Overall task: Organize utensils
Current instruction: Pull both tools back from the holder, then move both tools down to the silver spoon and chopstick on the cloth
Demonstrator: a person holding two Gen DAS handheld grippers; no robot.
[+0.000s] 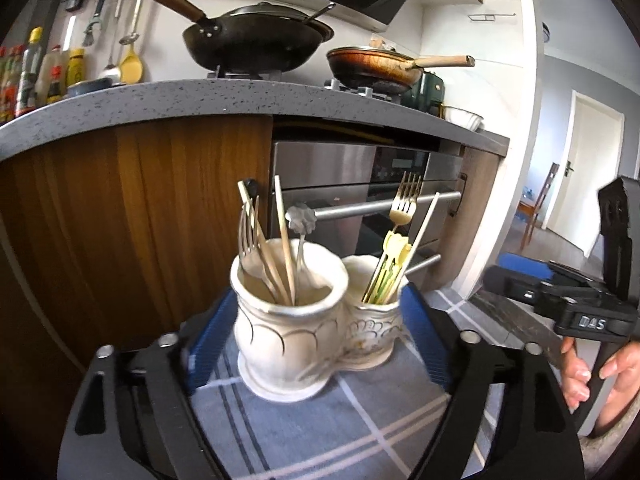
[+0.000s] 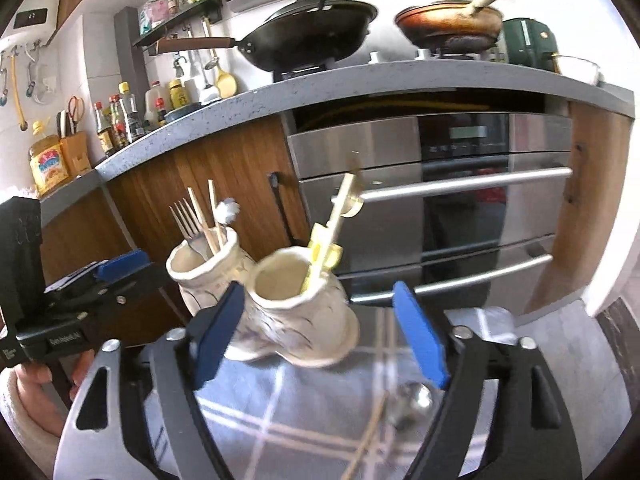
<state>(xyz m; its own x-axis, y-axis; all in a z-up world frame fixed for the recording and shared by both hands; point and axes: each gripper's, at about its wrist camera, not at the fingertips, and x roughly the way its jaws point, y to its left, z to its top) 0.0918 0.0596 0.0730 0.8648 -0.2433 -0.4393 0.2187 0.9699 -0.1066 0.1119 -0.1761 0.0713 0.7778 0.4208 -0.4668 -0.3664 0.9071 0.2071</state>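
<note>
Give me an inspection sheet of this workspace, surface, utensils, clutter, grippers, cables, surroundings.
Surface: grey checked cloth under everything.
Job's things: white two-cup ceramic holder upright; its larger cup holds a silver fork, chopsticks and a flower-topped pick; the smaller cup holds a gold fork, yellow picks and a chopstick. A spoon and a chopstick lie loose on the cloth.
Clutter: nothing seen.
Grippers: left gripper open, fingers either side of the holder, not pressing; right gripper open, empty.
Cables: nothing seen.
Surroundings: wok and frying pan on the stove, oven below, bottles on the counter.
</note>
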